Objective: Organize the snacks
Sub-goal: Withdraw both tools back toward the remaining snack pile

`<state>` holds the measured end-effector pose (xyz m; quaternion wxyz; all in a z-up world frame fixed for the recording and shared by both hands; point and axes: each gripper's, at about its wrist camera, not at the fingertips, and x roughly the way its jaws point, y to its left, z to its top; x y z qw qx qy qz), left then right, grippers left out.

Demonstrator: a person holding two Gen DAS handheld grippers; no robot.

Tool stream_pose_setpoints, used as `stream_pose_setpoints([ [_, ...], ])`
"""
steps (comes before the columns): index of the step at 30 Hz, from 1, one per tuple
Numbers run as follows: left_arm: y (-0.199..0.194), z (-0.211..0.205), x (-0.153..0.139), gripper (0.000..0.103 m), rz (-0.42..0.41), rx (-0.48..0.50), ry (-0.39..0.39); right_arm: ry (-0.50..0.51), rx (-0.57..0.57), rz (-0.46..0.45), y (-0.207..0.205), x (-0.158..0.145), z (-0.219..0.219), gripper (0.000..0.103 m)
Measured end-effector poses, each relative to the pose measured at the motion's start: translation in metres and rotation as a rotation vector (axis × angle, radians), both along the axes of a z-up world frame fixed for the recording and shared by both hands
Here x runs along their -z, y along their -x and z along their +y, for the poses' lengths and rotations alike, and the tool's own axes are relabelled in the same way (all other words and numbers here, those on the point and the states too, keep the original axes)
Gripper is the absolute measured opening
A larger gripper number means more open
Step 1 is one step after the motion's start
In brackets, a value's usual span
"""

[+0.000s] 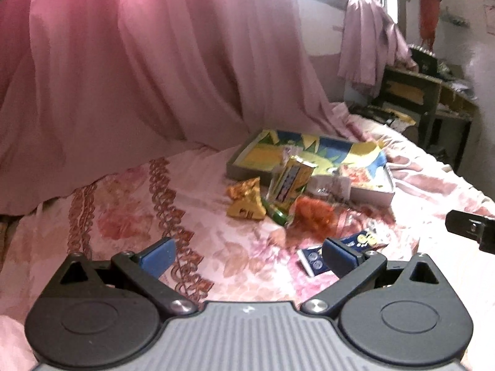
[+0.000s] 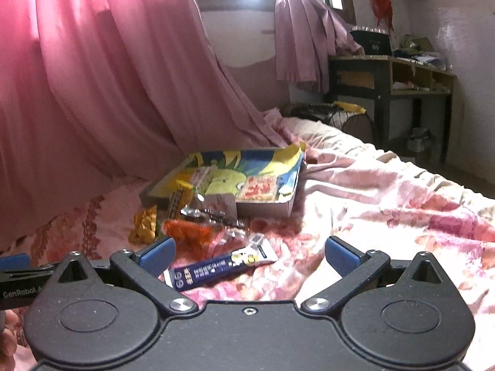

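Several snack packets lie on a pink floral bedspread in front of a shallow tray [image 1: 244,175] [image 2: 266,208] lined with a blue and yellow cartoon print. A yellow packet [image 1: 246,199], an upright gold and blue packet [image 1: 290,182] and an orange packet [image 1: 312,216] [image 2: 191,232] sit bunched together. A dark blue packet [image 1: 312,261] [image 2: 213,270] lies nearest. A red and white pack [image 2: 258,188] rests inside the tray. My left gripper [image 1: 247,256] is open above the bedspread, short of the pile. My right gripper [image 2: 249,255] is open, its span over the blue packet's end.
A pink curtain [image 1: 139,61] hangs down onto the bed at the left and behind the tray. A dark wooden desk [image 2: 393,77] with clutter stands beyond the bed's far end. The right gripper's body [image 1: 470,228] shows at the left view's right edge.
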<state>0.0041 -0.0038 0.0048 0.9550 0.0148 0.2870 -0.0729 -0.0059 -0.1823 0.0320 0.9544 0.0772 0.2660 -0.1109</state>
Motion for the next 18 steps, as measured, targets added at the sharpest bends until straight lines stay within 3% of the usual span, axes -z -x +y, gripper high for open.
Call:
stream_pose_setpoints([
  [18,-0.014,0.001,0.016,0.103,0.101,-0.046,-0.047,0.001,-0.001,0.150,-0.018,0.019,0.000,0.102],
])
